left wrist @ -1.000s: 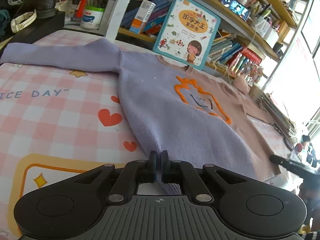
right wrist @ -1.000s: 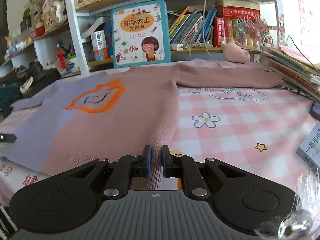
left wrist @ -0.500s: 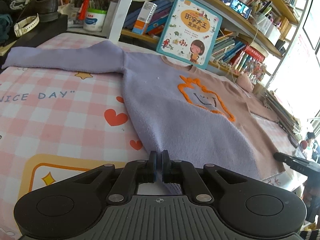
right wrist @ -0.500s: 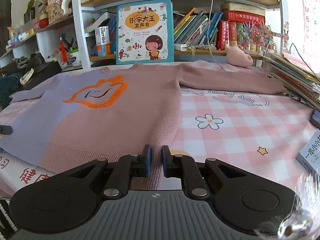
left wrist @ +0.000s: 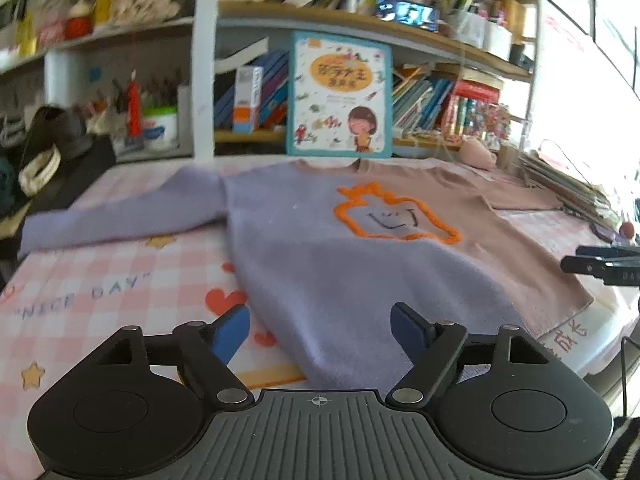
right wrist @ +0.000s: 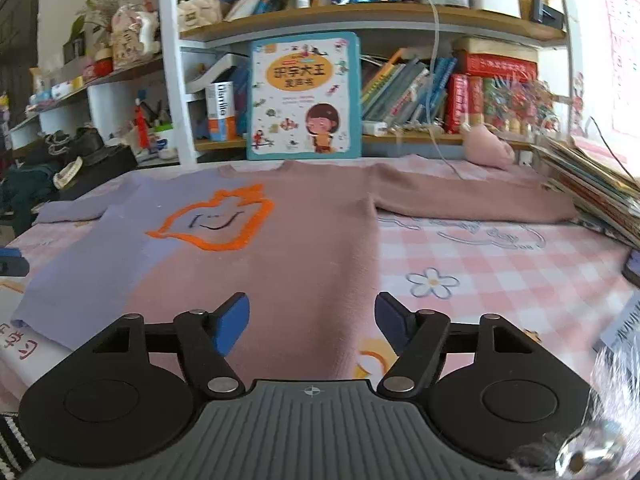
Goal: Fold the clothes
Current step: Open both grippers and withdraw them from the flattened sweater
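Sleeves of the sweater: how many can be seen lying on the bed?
2. The purple sleeve stretches out to the left of the sweater; the pink sleeve stretches out to the right, toward the stacked books.

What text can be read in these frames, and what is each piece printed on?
"NICE DAY": pink checked tablecloth.
"识字大王 发声书": cover of the children's book standing on the shelf.
"usmile": white box beside that book, small and uncertain.
Red characters on the tablecloth's front edge, the book spines and the wall poster: too blurred to read.
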A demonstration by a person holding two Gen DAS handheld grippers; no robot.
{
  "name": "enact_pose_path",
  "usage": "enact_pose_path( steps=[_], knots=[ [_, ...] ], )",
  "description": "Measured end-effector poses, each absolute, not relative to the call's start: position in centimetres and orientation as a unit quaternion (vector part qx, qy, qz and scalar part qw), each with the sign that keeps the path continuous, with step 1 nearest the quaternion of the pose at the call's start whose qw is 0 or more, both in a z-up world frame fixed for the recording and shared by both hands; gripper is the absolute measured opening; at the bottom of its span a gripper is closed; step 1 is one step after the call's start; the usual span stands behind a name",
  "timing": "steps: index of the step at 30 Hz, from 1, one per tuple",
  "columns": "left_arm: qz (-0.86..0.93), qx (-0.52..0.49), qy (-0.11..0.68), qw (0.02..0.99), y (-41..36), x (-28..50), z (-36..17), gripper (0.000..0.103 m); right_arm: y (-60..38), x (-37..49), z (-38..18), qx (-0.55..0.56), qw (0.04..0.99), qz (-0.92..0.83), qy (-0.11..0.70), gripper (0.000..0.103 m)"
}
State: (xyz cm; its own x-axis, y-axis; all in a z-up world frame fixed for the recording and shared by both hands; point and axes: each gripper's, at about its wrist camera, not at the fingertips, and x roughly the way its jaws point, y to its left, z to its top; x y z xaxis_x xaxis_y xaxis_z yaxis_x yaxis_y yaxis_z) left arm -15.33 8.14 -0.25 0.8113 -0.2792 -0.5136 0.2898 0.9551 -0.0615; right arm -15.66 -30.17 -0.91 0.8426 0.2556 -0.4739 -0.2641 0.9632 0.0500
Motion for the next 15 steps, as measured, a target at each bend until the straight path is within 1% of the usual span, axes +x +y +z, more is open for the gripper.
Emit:
enact_pose_path(
  steps=[5,15],
  knots=[
    [-0.156,0.042,0.263,0.951,7.4,-15.4,-0.7,0.086,-29.3,-15.8,-0.4,-0.016,0.962,0.143,0.232,0.074],
    [-0.164,0.046,0.250,0.953,7.9,-15.6,-1.4,0.088,-25.8,-15.2,0.6,-0.025,0.954,0.189,0.231,0.074]
  ],
)
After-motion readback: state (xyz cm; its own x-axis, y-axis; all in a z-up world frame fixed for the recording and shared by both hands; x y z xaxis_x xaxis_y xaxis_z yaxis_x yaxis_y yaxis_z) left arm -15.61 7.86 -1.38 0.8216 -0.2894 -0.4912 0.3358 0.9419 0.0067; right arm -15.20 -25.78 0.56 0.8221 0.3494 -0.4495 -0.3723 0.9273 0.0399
